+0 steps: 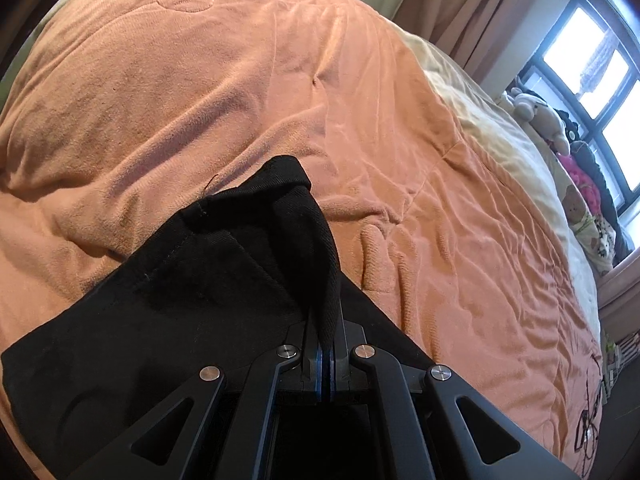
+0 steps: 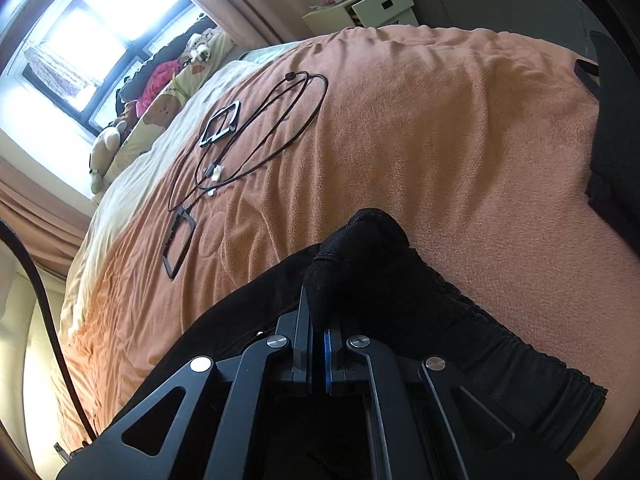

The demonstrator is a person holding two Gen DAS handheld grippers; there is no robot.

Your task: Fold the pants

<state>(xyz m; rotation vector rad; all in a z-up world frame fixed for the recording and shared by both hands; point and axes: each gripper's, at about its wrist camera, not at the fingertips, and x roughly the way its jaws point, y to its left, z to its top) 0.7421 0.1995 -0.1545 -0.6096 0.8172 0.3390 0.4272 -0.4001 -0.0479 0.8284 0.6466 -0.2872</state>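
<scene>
Black pants (image 1: 168, 304) lie on an orange blanket (image 1: 260, 92) covering a bed, both grippers clamped on them. Left gripper (image 1: 325, 336): fingers pressed together, pinching a bunched fold of the black fabric that rises up past the tips; stitched hem edge visible to its left, rest of the cloth spread flat toward the lower left. Right gripper (image 2: 318, 320): fingers closed on a rolled lump of the pants (image 2: 360, 264), with the gathered elastic waistband (image 2: 532, 368) trailing off to the lower right. Beyond it on the blanket (image 2: 420, 128), well apart from the pants: a looped black cable (image 2: 276, 128) and two black rectangular frames (image 2: 221, 123), one near the cable loop, one closer in. Stuffed toys (image 2: 108, 140) piled along the window (image 2: 100, 12) side. White box (image 2: 384, 8) past the far bed edge. Curtain (image 1: 472, 4) beside the window (image 1: 592, 52) in the left view.
</scene>
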